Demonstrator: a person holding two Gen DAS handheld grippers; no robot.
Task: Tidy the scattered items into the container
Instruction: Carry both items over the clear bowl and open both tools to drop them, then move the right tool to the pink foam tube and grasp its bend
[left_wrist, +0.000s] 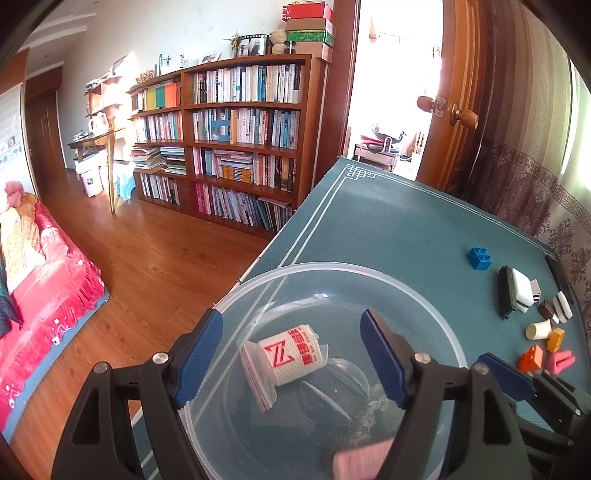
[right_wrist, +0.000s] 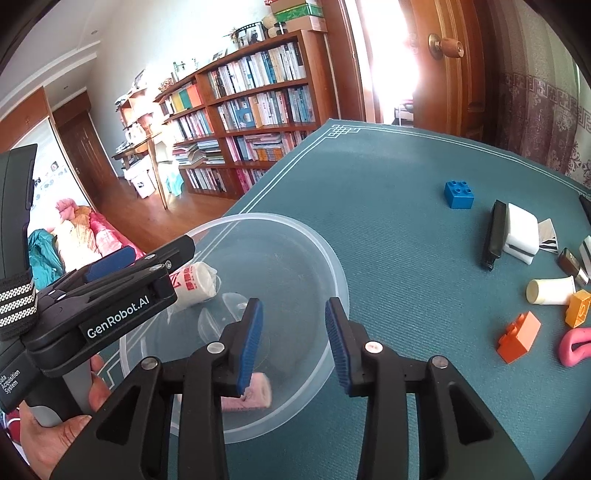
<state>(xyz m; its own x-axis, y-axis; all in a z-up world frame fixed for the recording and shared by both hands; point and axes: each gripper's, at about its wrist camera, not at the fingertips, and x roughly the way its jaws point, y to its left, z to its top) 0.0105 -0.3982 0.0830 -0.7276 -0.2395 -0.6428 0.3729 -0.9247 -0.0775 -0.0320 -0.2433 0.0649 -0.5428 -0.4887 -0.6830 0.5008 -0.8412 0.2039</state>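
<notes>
Clear plastic bowl (right_wrist: 334, 280) sits beneath both spread, empty grippers: left gripper (left_wrist: 291, 354), right gripper (right_wrist: 293, 343). Bandage roll (left_wrist: 291, 352) and pink piece (right_wrist: 255, 393) already inside; blocks (right_wrist: 519, 336) wait far right.

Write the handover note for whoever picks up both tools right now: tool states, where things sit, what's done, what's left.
Left tool: open, empty, above the clear plastic bowl.
Right tool: open, empty, over the bowl's near rim.
Done: white bandage roll with red print and pink block lie in the bowl.
Left on the teal mat: blue toy brick, orange brick, yellow brick, cream tube, pink curved piece, and other small items.
</notes>
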